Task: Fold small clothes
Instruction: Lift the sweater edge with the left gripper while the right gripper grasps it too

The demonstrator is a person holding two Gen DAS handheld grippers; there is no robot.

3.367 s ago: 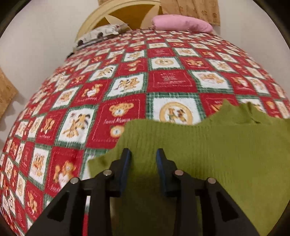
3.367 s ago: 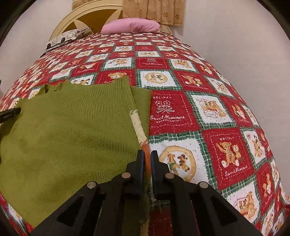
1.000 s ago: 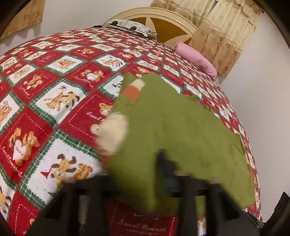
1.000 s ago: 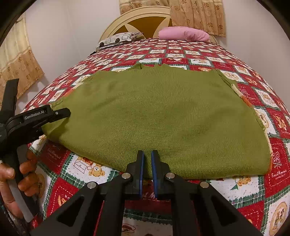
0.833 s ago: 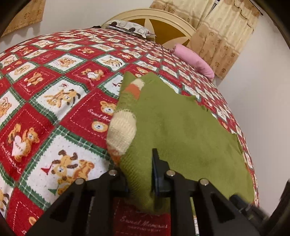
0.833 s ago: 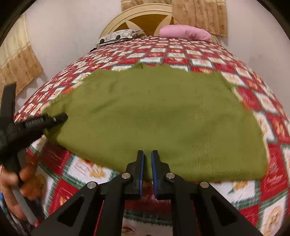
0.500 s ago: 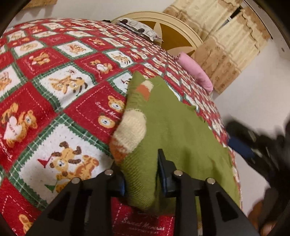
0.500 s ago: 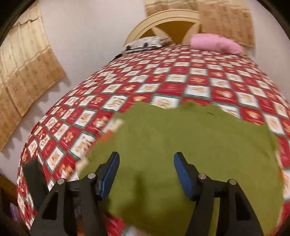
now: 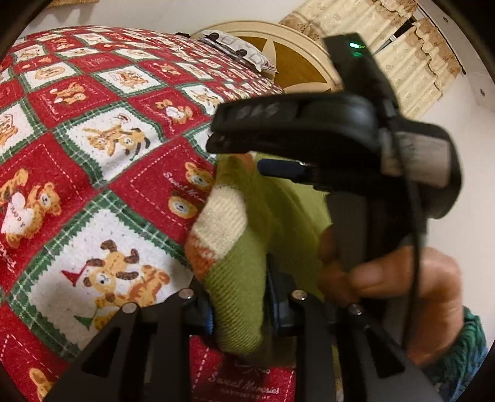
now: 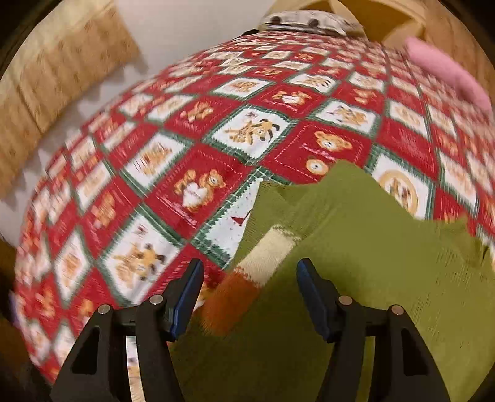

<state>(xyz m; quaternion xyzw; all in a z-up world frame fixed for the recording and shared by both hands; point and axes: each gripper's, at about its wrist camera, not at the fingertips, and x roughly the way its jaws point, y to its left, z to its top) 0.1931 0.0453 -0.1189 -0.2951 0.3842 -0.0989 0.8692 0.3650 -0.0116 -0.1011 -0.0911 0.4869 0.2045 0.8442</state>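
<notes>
A small green knit sweater [image 10: 365,247] lies on the red teddy-bear quilt [image 10: 198,154]. One sleeve ends in a cream and orange cuff [image 10: 244,278]. My left gripper [image 9: 239,304] is shut on the sweater's green corner [image 9: 238,293] beside that cuff [image 9: 216,228]. My right gripper [image 10: 249,290] is open wide, its jaws on either side of the cuff and just above it. In the left wrist view the right gripper [image 9: 241,154] and the hand holding it fill the right side and hide most of the sweater.
The quilt [image 9: 92,148] covers the whole bed. A pink pillow [image 10: 445,74] and a patterned pillow [image 10: 309,20] lie by the cream headboard [image 9: 294,52]. A beige curtain [image 10: 55,74] hangs on the left wall. The bed's edge falls away at the left.
My right gripper let go of the sweater's hem, opened wide and swung left over the cuffed sleeve, close in front of my left gripper. My left gripper still clamps the corner.
</notes>
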